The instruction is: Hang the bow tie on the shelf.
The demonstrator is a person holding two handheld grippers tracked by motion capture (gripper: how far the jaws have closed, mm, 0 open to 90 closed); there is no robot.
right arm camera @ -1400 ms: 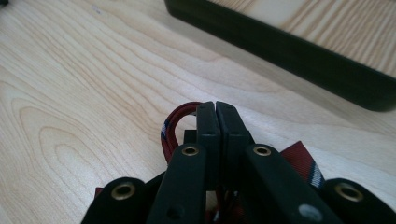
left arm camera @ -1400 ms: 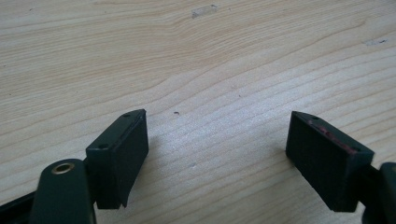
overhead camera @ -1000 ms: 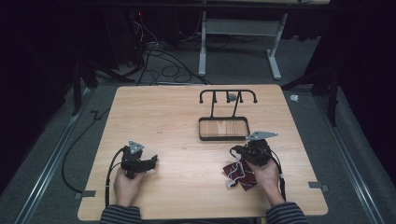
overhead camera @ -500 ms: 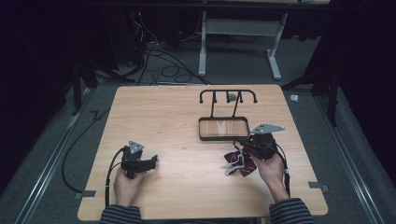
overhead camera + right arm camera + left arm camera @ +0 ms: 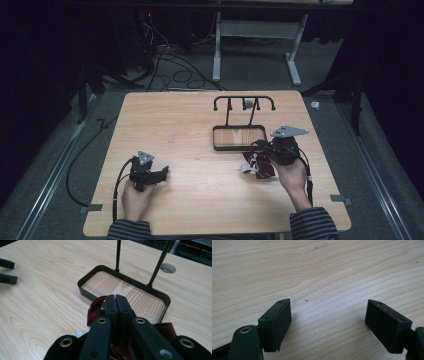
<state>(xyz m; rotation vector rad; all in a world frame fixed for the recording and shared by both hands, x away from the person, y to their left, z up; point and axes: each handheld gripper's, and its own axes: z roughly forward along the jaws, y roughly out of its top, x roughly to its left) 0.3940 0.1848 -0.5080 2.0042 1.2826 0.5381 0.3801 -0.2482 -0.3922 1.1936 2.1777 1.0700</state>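
My right gripper [image 5: 115, 298] has its jaws pressed together on a dark red patterned cloth [image 5: 96, 305], which bunches around and under them; in the high view that cloth [image 5: 257, 165] hangs from the right gripper [image 5: 265, 152] just at the near edge of the black metal tray [image 5: 239, 146]. The tray [image 5: 85, 291] has a wood-grain floor and two thin black posts [image 5: 117, 255] rising from its far wall to a rack bar with hooks [image 5: 244, 100]. My left gripper [image 5: 328, 320] has its jaws spread wide apart with nothing between them, over bare wood; in the high view it [image 5: 162, 174] sits near the front left of the wooden table [image 5: 165, 125], well apart from the tray. A small white tag [image 5: 242, 170] shows at the cloth's left edge.
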